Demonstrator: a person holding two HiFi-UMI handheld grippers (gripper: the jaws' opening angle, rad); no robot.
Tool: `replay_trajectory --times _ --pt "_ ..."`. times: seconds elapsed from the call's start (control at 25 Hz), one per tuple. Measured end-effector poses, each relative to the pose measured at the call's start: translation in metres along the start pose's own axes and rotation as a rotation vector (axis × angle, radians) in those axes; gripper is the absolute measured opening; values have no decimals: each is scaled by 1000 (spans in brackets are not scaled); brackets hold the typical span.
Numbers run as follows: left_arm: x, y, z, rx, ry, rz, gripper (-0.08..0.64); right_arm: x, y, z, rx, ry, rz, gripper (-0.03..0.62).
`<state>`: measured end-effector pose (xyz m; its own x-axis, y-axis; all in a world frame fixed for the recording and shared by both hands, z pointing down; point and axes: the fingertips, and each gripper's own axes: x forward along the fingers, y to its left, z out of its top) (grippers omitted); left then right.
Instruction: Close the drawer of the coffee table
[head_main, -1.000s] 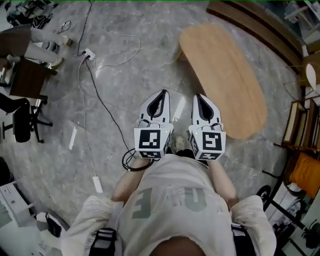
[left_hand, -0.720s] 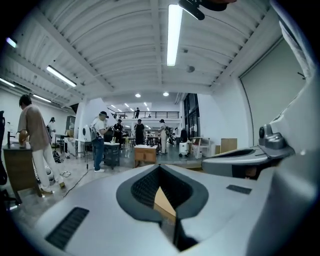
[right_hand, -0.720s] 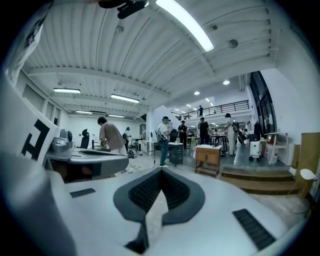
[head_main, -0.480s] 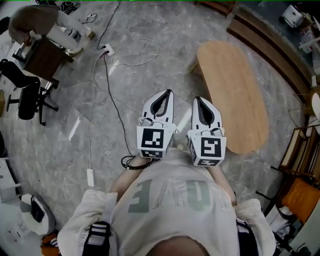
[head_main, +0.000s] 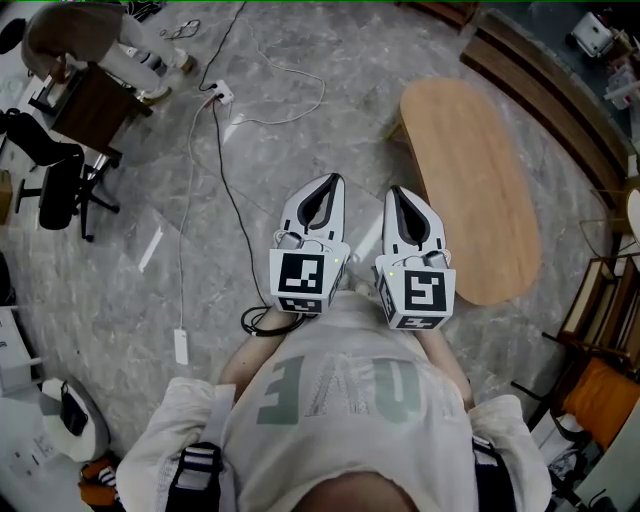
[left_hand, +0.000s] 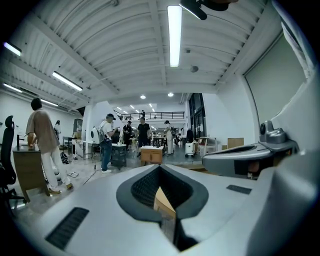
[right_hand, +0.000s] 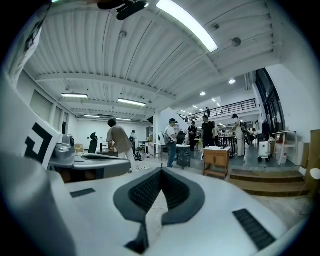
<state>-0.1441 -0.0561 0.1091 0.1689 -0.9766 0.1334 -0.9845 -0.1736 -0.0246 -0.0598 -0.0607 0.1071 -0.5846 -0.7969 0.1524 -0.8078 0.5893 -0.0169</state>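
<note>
The oval wooden coffee table (head_main: 470, 180) stands on the grey floor, right of and beyond my grippers; no drawer shows in any view. My left gripper (head_main: 331, 181) and right gripper (head_main: 393, 191) are held side by side in front of my chest, pointing forward, roughly level. Both are shut with nothing between the jaws. The left gripper (left_hand: 160, 167) shows a tan surface through its jaw cutout, and the right gripper's body (left_hand: 245, 157) beside it. In its own view, the right gripper (right_hand: 161, 171) has floor behind its cutout.
A power strip (head_main: 222, 97) and cables trail across the floor to the left. An office chair (head_main: 55, 185) and a person at a desk (head_main: 70, 30) are at far left. A long wooden step (head_main: 540, 80) runs behind the table. Wooden chairs (head_main: 600, 320) stand at right.
The head view has swung, so the table now sits further right and higher in the picture. Both grippers stay shut, side by side before my chest, barely shifted in the last half second.
</note>
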Motion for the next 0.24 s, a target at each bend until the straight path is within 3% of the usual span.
replay_trajectory --times 0.24 --pt "-4 9 2 -29 -40 -1 8 0 8 -3 -27 22 12 5"
